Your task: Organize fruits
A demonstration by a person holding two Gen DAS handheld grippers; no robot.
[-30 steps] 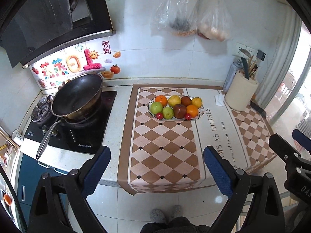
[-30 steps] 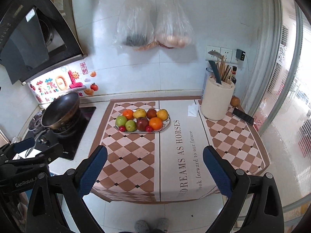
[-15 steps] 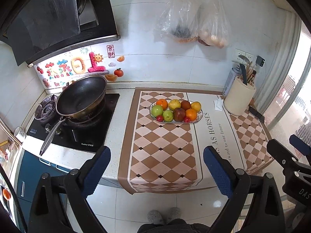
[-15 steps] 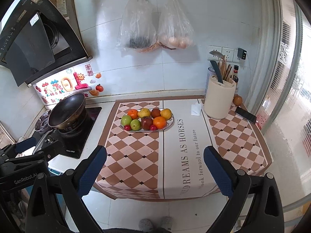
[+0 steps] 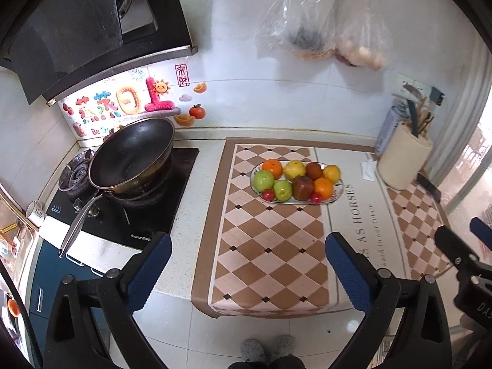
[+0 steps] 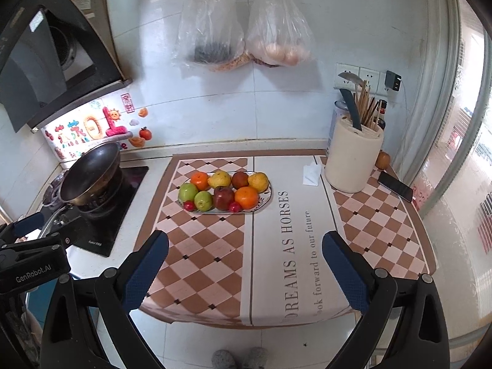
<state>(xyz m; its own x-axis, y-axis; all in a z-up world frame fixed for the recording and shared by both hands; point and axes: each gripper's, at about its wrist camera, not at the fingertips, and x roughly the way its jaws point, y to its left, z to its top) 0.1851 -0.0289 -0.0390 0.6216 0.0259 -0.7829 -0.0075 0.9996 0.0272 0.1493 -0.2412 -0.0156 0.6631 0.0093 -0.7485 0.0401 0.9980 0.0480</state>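
Observation:
An oval plate (image 5: 337,191) (image 6: 267,198) piled with fruit sits on the checkered mat (image 5: 264,246) (image 6: 200,246) at the middle of the counter. It holds green apples (image 5: 263,180) (image 6: 188,192), oranges (image 5: 272,168) (image 6: 246,197), pears (image 5: 294,169) (image 6: 219,179), a dark red apple (image 5: 303,187) (image 6: 224,197) and small red fruits (image 5: 268,194). My left gripper (image 5: 247,264) is open and empty, well in front of the counter edge. My right gripper (image 6: 245,261) is open and empty, also back from the plate. Each gripper shows at the edge of the other's view.
A black wok (image 5: 132,155) (image 6: 89,169) sits on the stove at the left. A cream utensil holder (image 5: 402,160) (image 6: 353,160) stands at the back right, with a phone (image 6: 395,186) and a folded tissue (image 6: 312,173) nearby. Two plastic bags (image 6: 243,40) hang on the wall.
Both grippers have drifted slightly, shifting the view of the counter a little. Both stay open and empty. The fruit has not moved.

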